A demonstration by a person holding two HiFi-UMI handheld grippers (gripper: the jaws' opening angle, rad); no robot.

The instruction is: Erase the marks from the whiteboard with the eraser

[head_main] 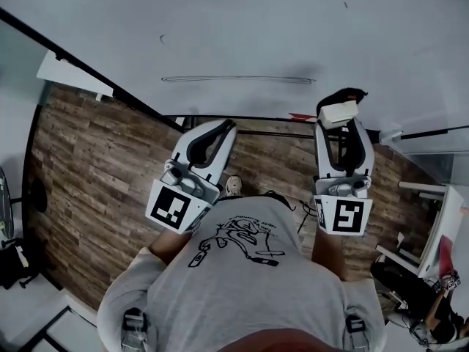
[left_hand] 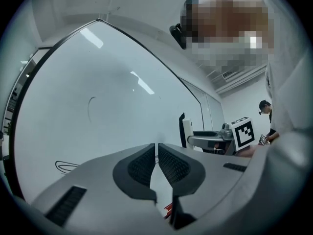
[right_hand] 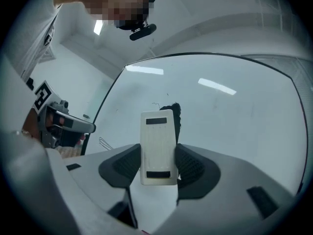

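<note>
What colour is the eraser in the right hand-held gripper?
The eraser has a cream-white body with a black felt pad, best seen in the right gripper view.

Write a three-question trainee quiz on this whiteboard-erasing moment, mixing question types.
1. True or false: the left gripper holds the white rectangular eraser with black felt.
2. In the head view, the long thin black scribble on the white whiteboard lies: A) left of the eraser; B) right of it; C) hidden beneath it.
3. How do the left gripper's jaws stand?
Key: 1 false, the right gripper clamps it; 2 A; 3 together, nothing between them.
</note>
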